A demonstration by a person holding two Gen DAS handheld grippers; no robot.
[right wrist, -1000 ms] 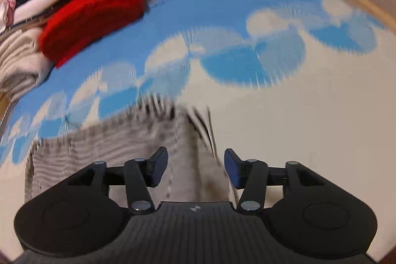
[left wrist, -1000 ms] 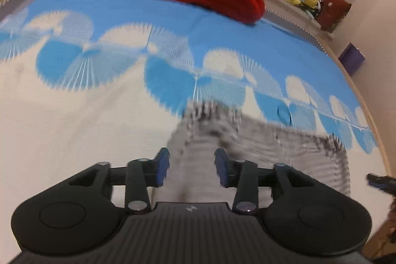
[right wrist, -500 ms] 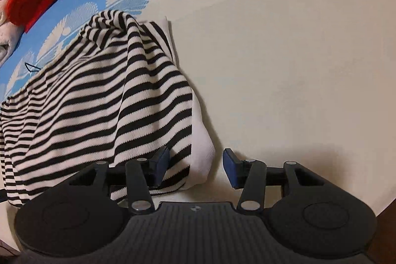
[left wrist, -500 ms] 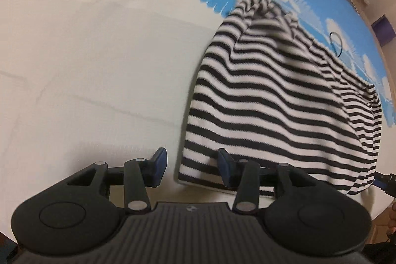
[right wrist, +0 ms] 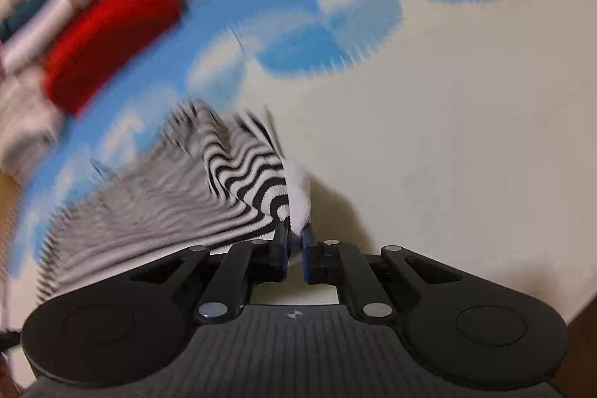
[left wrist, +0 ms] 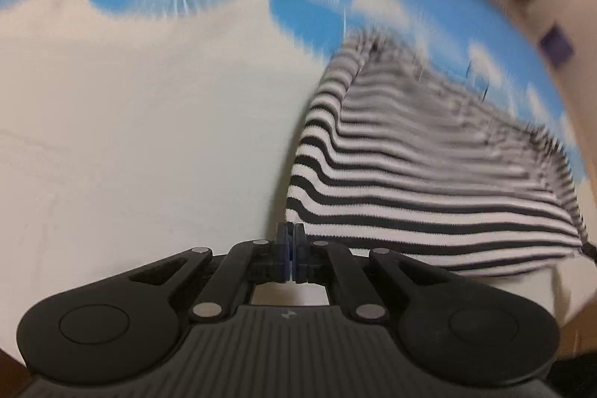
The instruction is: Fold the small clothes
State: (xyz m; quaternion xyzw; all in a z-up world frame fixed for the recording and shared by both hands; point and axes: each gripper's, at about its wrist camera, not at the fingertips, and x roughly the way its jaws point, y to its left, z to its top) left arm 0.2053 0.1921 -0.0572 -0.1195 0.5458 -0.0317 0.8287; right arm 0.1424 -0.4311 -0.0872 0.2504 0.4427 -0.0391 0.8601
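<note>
Both sets of tongs have just snapped closed: low in the left wrist view the left gripper (left wrist: 290, 237) is pressed together right at the near left corner of the striped knit top (left wrist: 429, 181), though I can't tell if any fabric is actually caught, while the right gripper (right wrist: 294, 237) is pinching the white-edged near right corner (right wrist: 298, 196). The top lies on the cream part of the blue-and-white bedspread (left wrist: 149, 122), mid-right in the left view, so I'd guess they're about to lift that near edge and fold it toward the red blanket (right wrist: 112, 36) at upper left.
</note>
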